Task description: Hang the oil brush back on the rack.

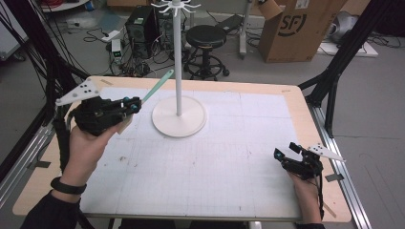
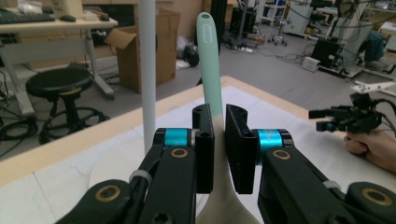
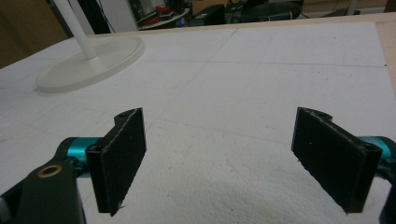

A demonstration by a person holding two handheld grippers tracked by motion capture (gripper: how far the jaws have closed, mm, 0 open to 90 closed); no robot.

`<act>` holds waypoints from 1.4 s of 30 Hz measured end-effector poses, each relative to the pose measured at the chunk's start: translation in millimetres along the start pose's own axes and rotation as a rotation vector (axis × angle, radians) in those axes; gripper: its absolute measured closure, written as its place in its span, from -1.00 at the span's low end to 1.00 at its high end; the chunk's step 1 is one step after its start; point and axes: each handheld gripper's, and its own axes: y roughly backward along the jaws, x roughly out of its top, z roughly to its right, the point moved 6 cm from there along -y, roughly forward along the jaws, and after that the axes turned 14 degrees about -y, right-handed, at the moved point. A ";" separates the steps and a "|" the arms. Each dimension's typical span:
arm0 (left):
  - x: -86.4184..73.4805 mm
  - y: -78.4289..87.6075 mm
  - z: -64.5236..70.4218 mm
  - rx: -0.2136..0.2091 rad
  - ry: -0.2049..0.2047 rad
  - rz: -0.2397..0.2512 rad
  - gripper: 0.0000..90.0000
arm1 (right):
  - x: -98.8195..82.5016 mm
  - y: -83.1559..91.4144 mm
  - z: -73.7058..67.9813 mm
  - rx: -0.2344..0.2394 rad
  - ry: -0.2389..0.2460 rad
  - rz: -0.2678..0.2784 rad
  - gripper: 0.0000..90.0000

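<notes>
- High view: the left gripper (image 1: 133, 104) is raised over the table's (image 1: 296, 102) left side, clenched on a mint-green spoon (image 1: 157, 86) whose handle slants up toward the white stand (image 1: 178, 62). The right gripper (image 1: 285, 156) sits low near the table's right edge.
- Left gripper view: the jaws are clamped on the spoon's neck; its handle (image 2: 208, 60) rises just beside the stand's pole (image 2: 148, 70). The other gripper (image 2: 322, 119) shows farther off.
- Right gripper view: the jaws stand wide apart, released, over the white mat (image 3: 261, 70), well apart from the stand's round base (image 3: 88, 65).

overhead view, claw cameras (low), shared stand (image 1: 179, 117)
</notes>
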 end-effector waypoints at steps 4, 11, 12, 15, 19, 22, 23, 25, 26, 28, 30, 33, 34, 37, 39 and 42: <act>18.6 5.0 -7.9 0.019 -0.028 0.021 0.83 | 0.0 -0.1 0.0 0.001 -0.001 0.001 -0.62; 49.1 10.1 -18.3 0.030 -0.062 0.055 0.83 | 0.0 -0.1 -0.1 0.002 -0.002 0.000 -0.62; 53.6 10.7 -20.2 0.032 -0.073 0.057 0.83 | 0.0 -0.1 -0.1 0.002 -0.002 0.000 -0.62; 63.4 11.6 -25.0 0.042 -0.086 0.066 0.83 | 0.1 -0.1 0.3 0.001 0.001 0.000 -0.62; 73.8 11.5 -31.2 0.041 -0.083 0.082 0.83 | 0.1 -0.2 0.2 0.001 0.000 0.002 -0.62; 80.2 11.7 -34.9 0.043 -0.085 0.094 0.83 | 0.2 -0.3 0.1 0.001 0.002 0.002 -0.62; 82.1 11.8 -35.9 0.044 -0.083 0.099 0.83 | 0.1 -0.3 0.2 0.001 0.001 0.002 -0.62; 85.0 11.9 -38.1 0.046 -0.081 0.103 0.83 | 0.2 -0.3 0.2 0.002 0.001 0.002 -0.62; 86.2 11.9 -39.2 0.044 -0.079 0.105 0.83 | 0.1 -0.3 0.1 0.001 0.001 0.002 -0.62; 88.3 11.7 -41.2 0.048 -0.078 0.109 0.83 | 0.1 -0.3 0.1 0.002 0.001 0.001 -0.62; 89.9 11.7 -43.4 0.050 -0.078 0.110 0.83 | 0.1 -0.3 0.2 0.002 0.001 0.001 -0.62; 91.4 10.8 -46.9 0.051 -0.073 0.111 0.83 | 0.1 -0.3 0.0 0.002 0.001 0.001 -0.62; 91.6 10.5 -47.5 0.050 -0.071 0.111 0.83 | 0.1 -0.3 0.1 0.002 0.001 0.001 -0.62; 91.8 8.9 -49.4 0.052 -0.071 0.107 0.83 | 0.1 -0.3 0.1 0.002 0.000 0.001 -0.62; 91.5 7.6 -50.5 0.057 -0.071 0.103 0.83 | 0.1 -0.3 0.0 0.002 0.000 0.001 -0.62; 91.4 6.6 -52.0 0.057 -0.065 0.104 0.83 | 0.1 -0.3 0.1 0.003 0.001 0.001 -0.62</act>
